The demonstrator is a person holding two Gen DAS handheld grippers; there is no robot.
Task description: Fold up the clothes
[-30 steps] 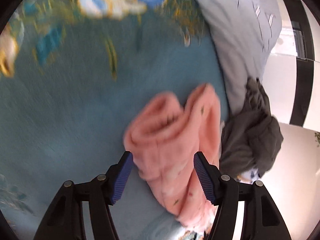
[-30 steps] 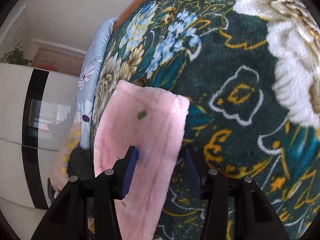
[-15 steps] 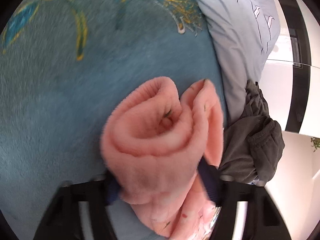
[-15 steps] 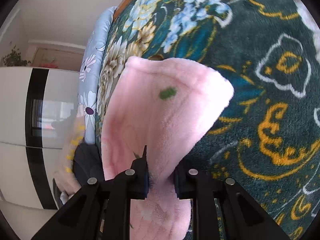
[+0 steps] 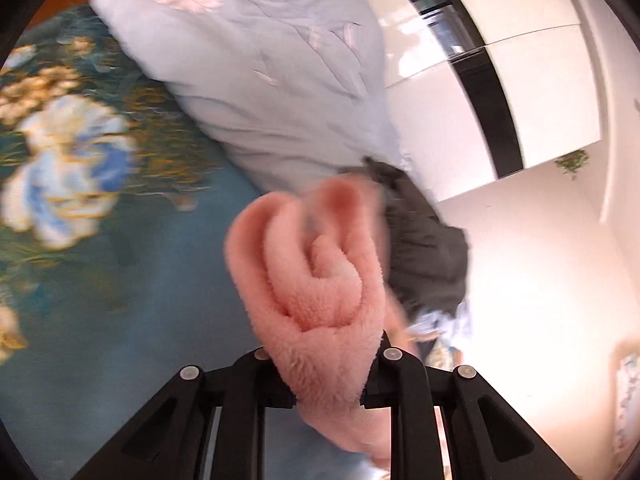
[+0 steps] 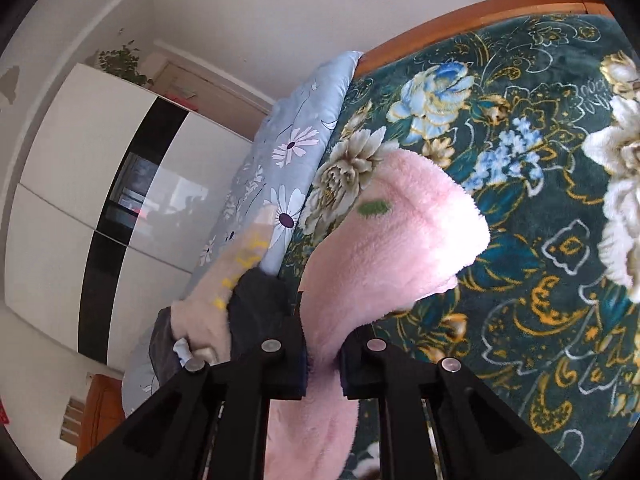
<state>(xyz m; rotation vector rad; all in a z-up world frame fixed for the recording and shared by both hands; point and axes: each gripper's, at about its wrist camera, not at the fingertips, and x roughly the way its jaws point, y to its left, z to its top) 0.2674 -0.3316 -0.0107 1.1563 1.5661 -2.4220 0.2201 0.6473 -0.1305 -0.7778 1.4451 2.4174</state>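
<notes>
A fluffy pink garment (image 5: 320, 280) is bunched into folds and held up over the dark floral blanket (image 5: 100, 260) on the bed. My left gripper (image 5: 328, 372) is shut on the pink garment, which hides its fingertips. In the right wrist view the same pink garment (image 6: 392, 248) arches up from my right gripper (image 6: 323, 364), which is shut on its lower part. A small green mark shows on the fleece.
A light blue daisy-print quilt (image 5: 272, 80) lies along the bed's edge, also in the right wrist view (image 6: 296, 168). A dark grey garment (image 5: 428, 248) and a beige one (image 6: 224, 280) are piled beside it. A white and black wardrobe (image 6: 100, 200) stands beyond. The wooden headboard (image 6: 460, 20) borders the blanket.
Both grippers have closed on the pink garment and lifted it off the blanket. Both views have tilted up towards the quilt and wardrobe.
</notes>
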